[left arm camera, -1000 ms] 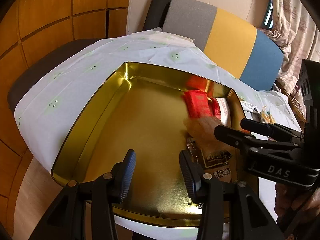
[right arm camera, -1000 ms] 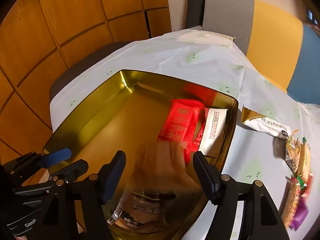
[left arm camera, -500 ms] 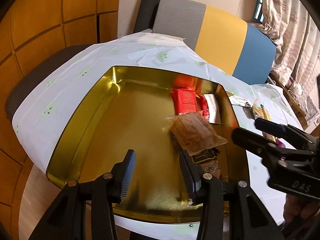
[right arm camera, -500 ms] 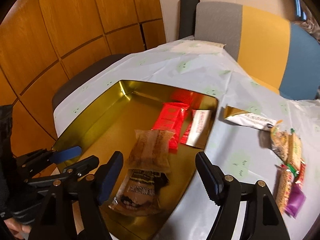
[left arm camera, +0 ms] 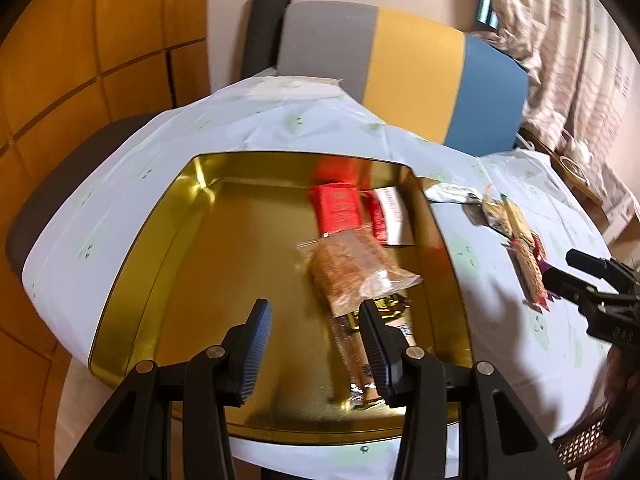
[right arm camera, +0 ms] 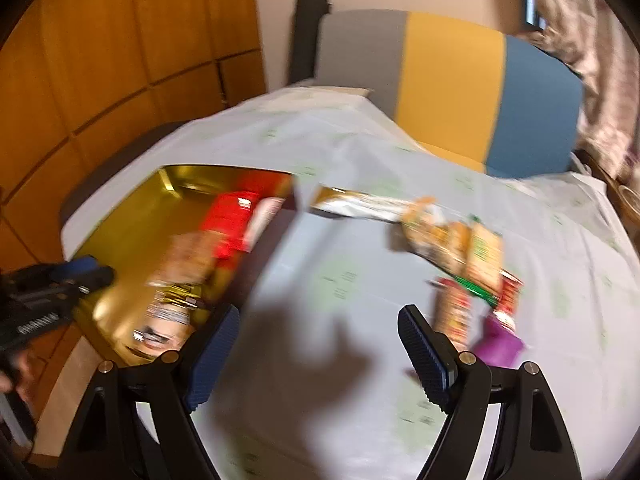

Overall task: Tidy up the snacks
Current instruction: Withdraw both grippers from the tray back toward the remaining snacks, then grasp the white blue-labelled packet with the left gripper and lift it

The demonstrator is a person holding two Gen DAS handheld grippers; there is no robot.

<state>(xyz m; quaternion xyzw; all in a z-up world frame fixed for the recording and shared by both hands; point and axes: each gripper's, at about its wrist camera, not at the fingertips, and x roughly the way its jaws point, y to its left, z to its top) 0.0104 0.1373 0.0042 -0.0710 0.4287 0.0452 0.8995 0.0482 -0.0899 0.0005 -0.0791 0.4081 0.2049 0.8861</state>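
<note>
My left claw is spread wide and grasps nothing; it hangs over the near edge of the gold tin. My right claw is likewise released and empty, above bare table. The clear-wrapped brown snack lies in the tin's right half, overlapping a dark packet, with red packets beyond. Loose snacks lie on the table, right of the tin.
</note>
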